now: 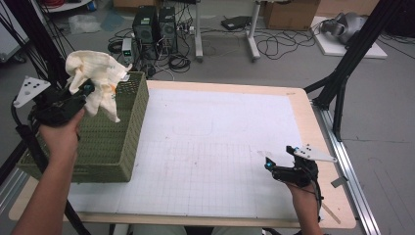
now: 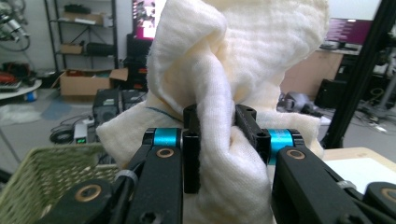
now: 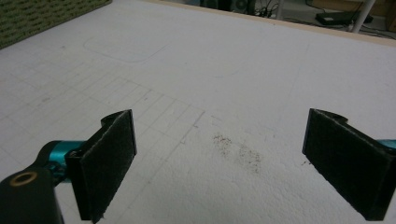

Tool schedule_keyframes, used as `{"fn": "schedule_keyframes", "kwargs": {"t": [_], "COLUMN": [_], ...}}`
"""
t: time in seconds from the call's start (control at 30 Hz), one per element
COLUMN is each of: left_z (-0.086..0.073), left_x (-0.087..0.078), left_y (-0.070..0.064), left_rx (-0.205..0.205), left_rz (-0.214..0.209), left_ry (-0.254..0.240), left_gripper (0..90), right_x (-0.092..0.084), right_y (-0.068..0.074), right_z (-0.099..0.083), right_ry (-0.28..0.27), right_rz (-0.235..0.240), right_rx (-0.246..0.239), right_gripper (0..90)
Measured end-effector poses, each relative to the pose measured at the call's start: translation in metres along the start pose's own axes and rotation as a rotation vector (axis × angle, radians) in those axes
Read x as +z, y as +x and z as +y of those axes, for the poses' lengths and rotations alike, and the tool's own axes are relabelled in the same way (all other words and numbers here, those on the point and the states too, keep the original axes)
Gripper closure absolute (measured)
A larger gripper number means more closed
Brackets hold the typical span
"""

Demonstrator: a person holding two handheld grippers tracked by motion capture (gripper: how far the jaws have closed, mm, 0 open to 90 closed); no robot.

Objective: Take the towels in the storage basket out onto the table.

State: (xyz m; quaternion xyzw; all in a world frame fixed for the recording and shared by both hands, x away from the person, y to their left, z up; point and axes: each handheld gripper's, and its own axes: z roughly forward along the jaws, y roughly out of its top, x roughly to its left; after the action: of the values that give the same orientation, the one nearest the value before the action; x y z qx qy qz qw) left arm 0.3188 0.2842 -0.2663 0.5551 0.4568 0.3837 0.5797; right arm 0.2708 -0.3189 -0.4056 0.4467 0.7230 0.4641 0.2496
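Left fingers (image 2: 218,128) pinching cream cloth (image 1: 95,78) above green basket (image 1: 105,132), right fingers (image 3: 219,163) spread wide

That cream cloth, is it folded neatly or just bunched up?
Bunched up. The cream cloth hangs in loose crumpled folds from the left tool, whose jaws pinch a gathered wad above the green basket.

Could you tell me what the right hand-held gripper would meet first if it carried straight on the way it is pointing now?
Probably the white gridded mat. The right hand-held gripper points low over it with its jaws open and nothing between them, and the path ahead looks free of objects. The green basket lies off to the side. Depth is uncertain.
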Motion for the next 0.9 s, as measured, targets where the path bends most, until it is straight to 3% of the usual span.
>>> {"fn": "schedule_keyframes", "kwargs": {"t": [0.2, 0.33, 0.53, 0.9], "left_z": [0.01, 0.012, 0.01, -0.003], "left_x": [0.002, 0.005, 0.011, 0.03], "left_y": [-0.021, -0.035, -0.061, -0.105], "left_rx": [0.01, 0.006, 0.026, 0.037], "left_rz": [-0.059, -0.113, -0.192, -0.31], "left_ry": [-0.011, -0.009, 0.011, 0.055], "left_gripper": [74.0, 74.0, 73.9, 73.7], "right_x": [-0.002, 0.0, -0.001, -0.002], "right_y": [-0.002, 0.0, -0.001, 0.0], "right_z": [0.0, 0.001, 0.001, 0.003], "right_ry": [-0.014, 0.005, -0.007, -0.004], "right_rz": [-0.003, 0.004, 0.009, -0.005], "right_rx": [-0.003, -0.005, 0.015, -0.019], "right_gripper": [9.0, 9.1, 9.1, 9.1]}}
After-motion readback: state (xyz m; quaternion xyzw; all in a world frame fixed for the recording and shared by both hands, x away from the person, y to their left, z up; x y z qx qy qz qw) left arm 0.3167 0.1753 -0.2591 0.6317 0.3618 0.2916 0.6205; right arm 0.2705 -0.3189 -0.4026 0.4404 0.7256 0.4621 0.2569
